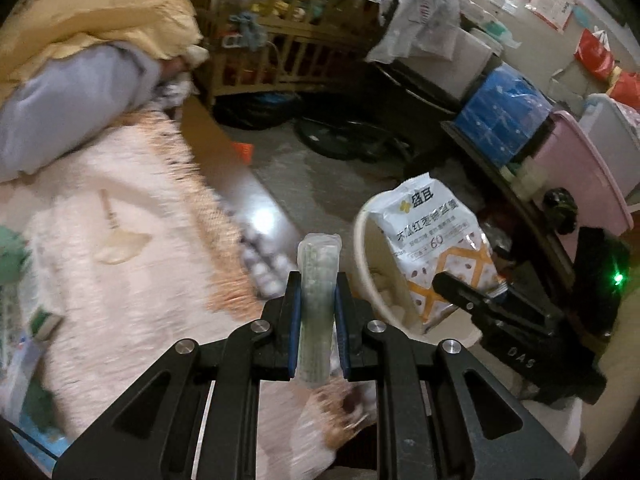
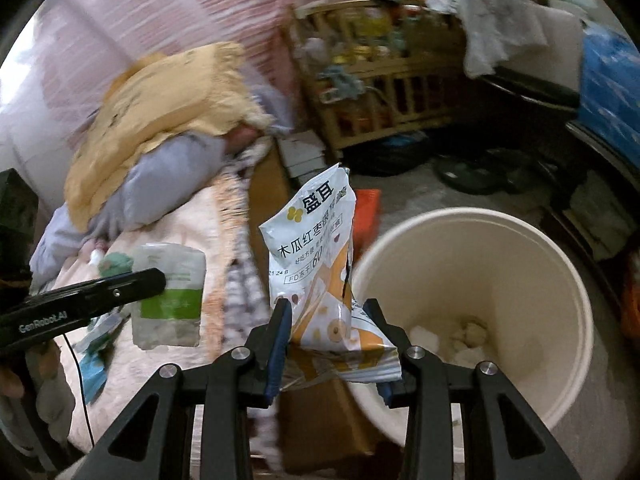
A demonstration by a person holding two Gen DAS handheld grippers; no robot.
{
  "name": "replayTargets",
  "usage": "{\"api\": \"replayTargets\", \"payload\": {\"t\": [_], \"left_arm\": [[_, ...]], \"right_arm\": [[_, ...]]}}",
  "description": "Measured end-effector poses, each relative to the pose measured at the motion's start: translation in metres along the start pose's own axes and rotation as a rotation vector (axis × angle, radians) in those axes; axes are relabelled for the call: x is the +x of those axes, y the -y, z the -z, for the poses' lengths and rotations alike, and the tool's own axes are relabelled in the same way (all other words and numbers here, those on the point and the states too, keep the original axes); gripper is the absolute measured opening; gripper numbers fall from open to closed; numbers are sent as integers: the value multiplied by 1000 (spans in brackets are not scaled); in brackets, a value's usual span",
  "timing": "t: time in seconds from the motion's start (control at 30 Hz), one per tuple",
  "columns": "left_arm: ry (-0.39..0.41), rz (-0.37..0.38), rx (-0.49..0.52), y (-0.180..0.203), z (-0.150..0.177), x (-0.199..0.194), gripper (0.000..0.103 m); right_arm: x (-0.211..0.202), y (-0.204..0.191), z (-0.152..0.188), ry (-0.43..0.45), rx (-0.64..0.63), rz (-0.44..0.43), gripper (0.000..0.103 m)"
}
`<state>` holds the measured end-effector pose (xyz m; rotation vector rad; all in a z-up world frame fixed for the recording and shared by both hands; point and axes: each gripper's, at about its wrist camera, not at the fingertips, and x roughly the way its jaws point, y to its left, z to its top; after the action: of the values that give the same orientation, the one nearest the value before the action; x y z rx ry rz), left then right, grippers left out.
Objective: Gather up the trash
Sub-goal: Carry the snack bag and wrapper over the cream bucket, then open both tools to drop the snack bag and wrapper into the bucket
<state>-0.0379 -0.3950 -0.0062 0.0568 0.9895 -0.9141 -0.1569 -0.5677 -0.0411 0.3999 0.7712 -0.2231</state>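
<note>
My left gripper (image 1: 317, 280) is shut on a thin green-and-clear sachet (image 1: 318, 292), held edge-on above the bed's edge; the right wrist view shows it flat-on (image 2: 170, 292) with the left gripper's fingers (image 2: 132, 282) around it. My right gripper (image 2: 326, 312) holds a white-and-orange snack bag (image 2: 320, 264) beside the rim of a cream bin (image 2: 560, 264); its jaws stand fairly wide with the crumpled bag between them. The bag (image 1: 436, 240) and right gripper (image 1: 468, 292) also show over the bin (image 1: 362, 264) in the left wrist view. White crumpled scraps (image 2: 460, 340) lie in the bin.
A bed with a pink blanket (image 1: 120, 240), yellow pillow (image 1: 92, 8) and grey clothing (image 1: 68, 100) lies at left. A wooden crib (image 1: 288, 40) full of items stands behind. Boxes, a blue pack (image 1: 504, 116) and a pink tub (image 1: 580, 176) line the right. A fan lies on the floor (image 1: 348, 136).
</note>
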Motion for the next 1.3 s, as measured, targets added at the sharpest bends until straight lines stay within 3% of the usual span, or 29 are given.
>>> {"api": "replayTargets", "payload": {"t": [0.37, 0.77, 0.8, 0.83, 0.87, 0.93, 1.07, 1.3], "left_arm": [[-54, 105, 3, 45, -15, 56, 13], [-81, 153, 20, 66, -12, 93, 14], [-83, 161, 16, 66, -12, 95, 16], [-86, 168, 14, 65, -12, 96, 24], [-87, 172, 9, 63, -11, 97, 40], [-85, 173, -1, 60, -9, 96, 52], [-84, 147, 7, 55, -5, 88, 52], [-35, -6, 25, 39, 7, 60, 52]], "right_arm": [[-9, 75, 7, 8, 150, 109, 35], [-6, 99, 10, 6, 211, 161, 36], [-6, 101, 11, 6, 221, 170, 42], [-6, 102, 11, 8, 231, 178, 45], [-8, 105, 12, 14, 247, 185, 47], [-9, 109, 12, 21, 270, 178, 48], [-6, 109, 13, 7, 271, 168, 51], [-1, 84, 14, -8, 211, 134, 51]]}}
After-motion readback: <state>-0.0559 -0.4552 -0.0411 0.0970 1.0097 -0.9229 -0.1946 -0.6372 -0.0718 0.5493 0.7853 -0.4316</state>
